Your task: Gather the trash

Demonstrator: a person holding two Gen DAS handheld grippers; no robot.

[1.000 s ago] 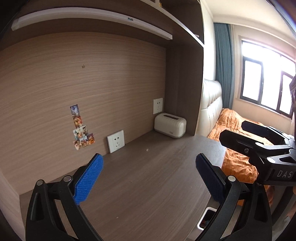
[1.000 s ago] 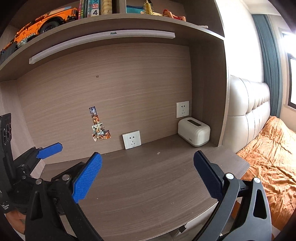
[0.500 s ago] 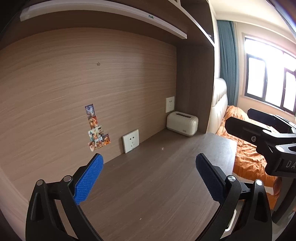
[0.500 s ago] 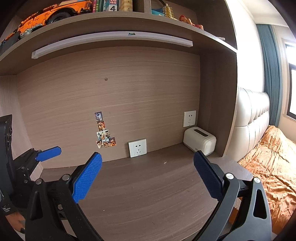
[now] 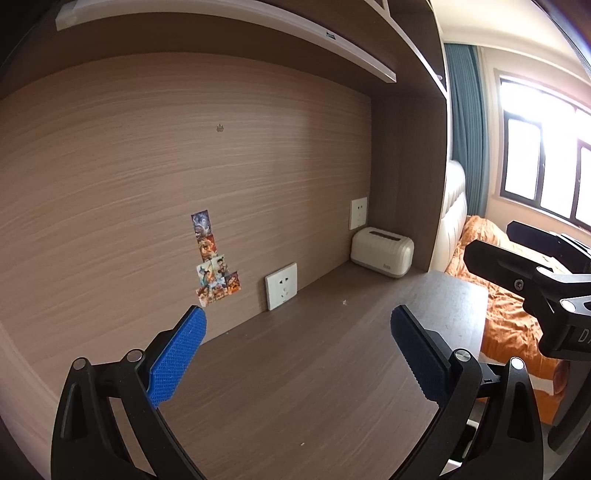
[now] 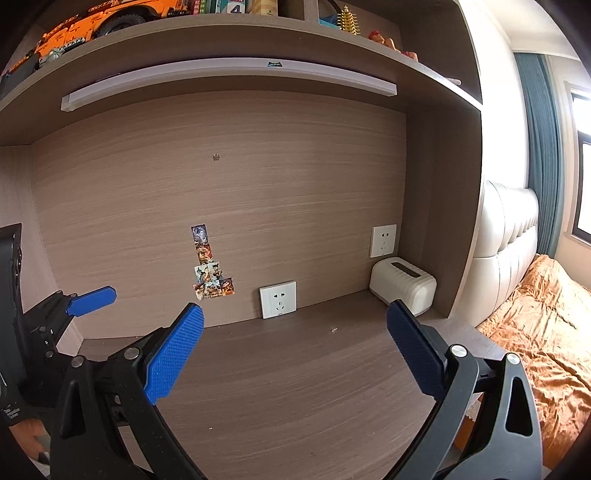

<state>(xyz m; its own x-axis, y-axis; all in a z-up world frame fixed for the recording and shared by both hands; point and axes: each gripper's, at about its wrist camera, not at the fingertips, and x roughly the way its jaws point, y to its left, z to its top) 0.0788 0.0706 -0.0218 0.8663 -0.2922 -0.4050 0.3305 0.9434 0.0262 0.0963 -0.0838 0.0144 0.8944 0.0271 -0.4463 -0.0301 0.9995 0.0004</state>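
Observation:
My left gripper [image 5: 295, 332] is open and empty above the dark wooden desk [image 5: 295, 387]. My right gripper [image 6: 295, 332] is open and empty above the same desk [image 6: 295, 387]. A tiny pale crumb [image 5: 345, 302] lies on the desk in front of the wall socket; it also shows in the right wrist view [image 6: 334, 329]. A few smaller specks lie nearer me. The right gripper's body [image 5: 535, 284] shows at the right of the left wrist view. The left gripper's blue pad [image 6: 92, 301] shows at the left of the right wrist view.
A cream tissue box [image 6: 402, 286] stands at the desk's back right corner. Two white sockets [image 6: 277, 299] and stickers [image 6: 212, 273] are on the back panel. A shelf with an orange toy truck [image 6: 92, 22] hangs overhead. A bed with orange bedding [image 6: 543, 325] lies right.
Both grippers have tilted up and shifted left, so the wall panel and shelf fill more of the views. Both stay open and empty.

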